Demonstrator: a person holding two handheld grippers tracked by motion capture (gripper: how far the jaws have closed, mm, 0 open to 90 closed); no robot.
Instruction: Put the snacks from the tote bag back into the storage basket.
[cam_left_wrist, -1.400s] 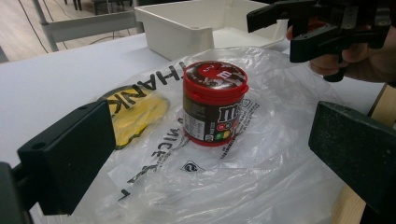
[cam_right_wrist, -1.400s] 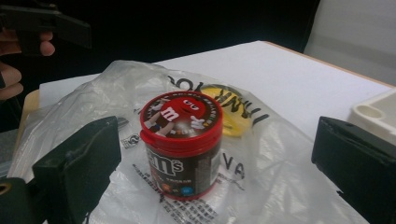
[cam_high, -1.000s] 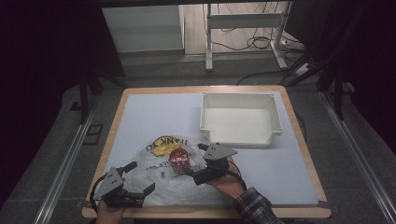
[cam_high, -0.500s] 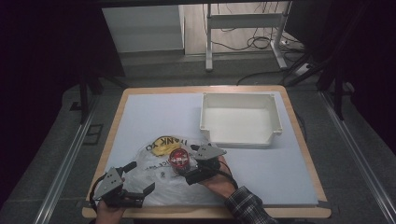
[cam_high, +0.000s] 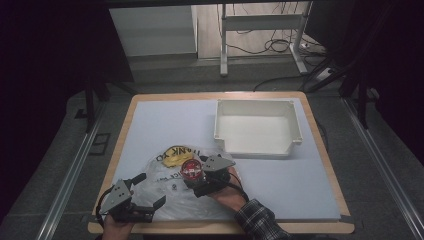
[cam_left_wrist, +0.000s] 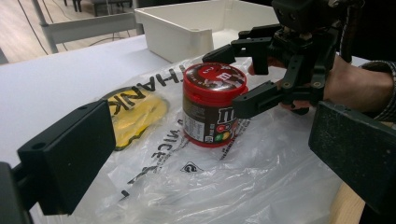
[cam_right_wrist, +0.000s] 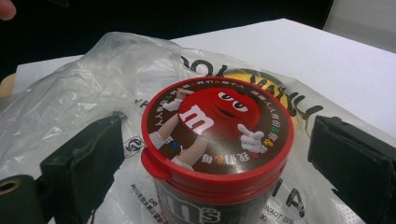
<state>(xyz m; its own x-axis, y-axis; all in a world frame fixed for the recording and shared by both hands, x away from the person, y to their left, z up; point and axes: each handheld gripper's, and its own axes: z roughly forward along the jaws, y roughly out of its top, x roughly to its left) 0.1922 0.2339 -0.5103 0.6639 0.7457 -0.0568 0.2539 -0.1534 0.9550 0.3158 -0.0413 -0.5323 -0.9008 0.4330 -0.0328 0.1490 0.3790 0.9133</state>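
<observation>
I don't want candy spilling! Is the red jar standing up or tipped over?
Standing up. The candy jar rests on its base on the plastic bag, red lid facing up.

One red-lidded candy tub (cam_high: 191, 170) stands on one clear plastic bag (cam_high: 165, 197) printed with a yellow smiley. One white plastic bin (cam_high: 256, 127) sits well apart from them. There is one surface (cam_high: 165, 120), covered by what looks like a single pale sheet. Two hand-held grippers are counted: the left hand-held gripper (cam_high: 148, 207) and the right hand-held gripper (cam_high: 192, 181), each with two black jaws. Two hands show at the near edge, one to each gripper. Behind the surface, one metal frame stands among several floor cables, too tangled to count.
</observation>
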